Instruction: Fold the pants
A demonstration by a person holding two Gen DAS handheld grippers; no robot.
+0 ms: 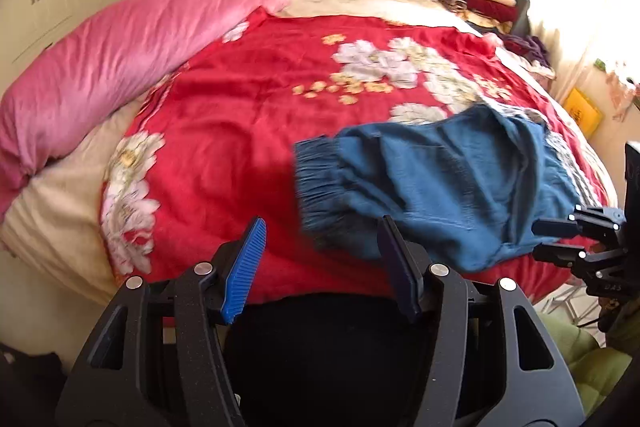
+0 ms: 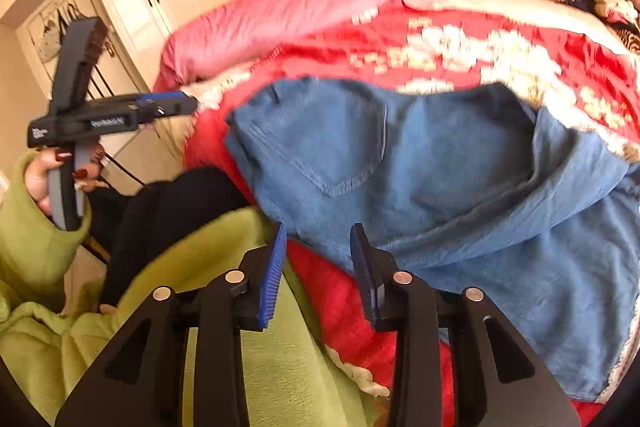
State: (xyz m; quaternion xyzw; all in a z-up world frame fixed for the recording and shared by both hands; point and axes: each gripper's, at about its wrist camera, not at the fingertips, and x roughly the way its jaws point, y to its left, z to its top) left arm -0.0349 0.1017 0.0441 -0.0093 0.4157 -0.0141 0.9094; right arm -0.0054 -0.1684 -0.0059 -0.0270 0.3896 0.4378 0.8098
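Left wrist view, pants: Your blue pants [image 1: 432, 183] lie in a short, thick bundle on the red flowered blanket [image 1: 240, 131], near the bed edge closest to you. The stretchy waistband [image 1: 320, 183] points toward the middle of the bed.
Left wrist view, left gripper: Your left gripper [image 1: 322, 247] has its jaws about half open. Nothing is between them. It hangs over the blanket just beside the waistband and does not touch the pants.
Left wrist view, right gripper: You can see your right gripper [image 1: 560, 241] at the right edge, close to the pants. From here you cannot tell if it touches the cloth.
Right wrist view, pants: The pants [image 2: 460, 195] look doubled over. A back pocket [image 2: 344, 147] faces up and one layer lies on top of another. The top layer is wrinkly and its edges do not line up well.
Right wrist view, right gripper: Your right gripper [image 2: 318, 259] has a small gap between its jaws and holds nothing. Its tips sit at the near edge of the pants.
Right wrist view, left gripper: Your left gripper [image 2: 188, 105] is in your left hand [image 2: 60, 171], up and off to the side, away from the pants.
Done so far: The pants look folded into a small bundle, and both grippers have let go.
Left to do: Maybe smooth the lumps or make one more fold. That is only my guess.
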